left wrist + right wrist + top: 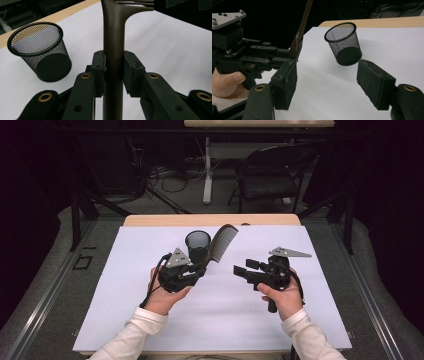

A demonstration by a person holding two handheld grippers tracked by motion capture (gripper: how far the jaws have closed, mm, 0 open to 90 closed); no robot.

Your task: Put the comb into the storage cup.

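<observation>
A dark brown comb (223, 243) stands tilted up and to the right, its handle (114, 50) clamped between the pads of my left gripper (202, 268), which is shut on it. Just left of the comb a black mesh cup (198, 245) stands upright on the white sheet (150, 310); the cup (41, 51) sits left of the left jaws, and the cup (343, 43) lies beyond my right jaws. My right gripper (242, 269) hovers to the right of the comb, open, pointing left with nothing between its pads (375, 82).
The white sheet covers a wooden table (210, 220) whose far edge shows behind the cup. A black chair (270, 175) and cables stand on the floor beyond the table. Bare sheet lies in front of both hands.
</observation>
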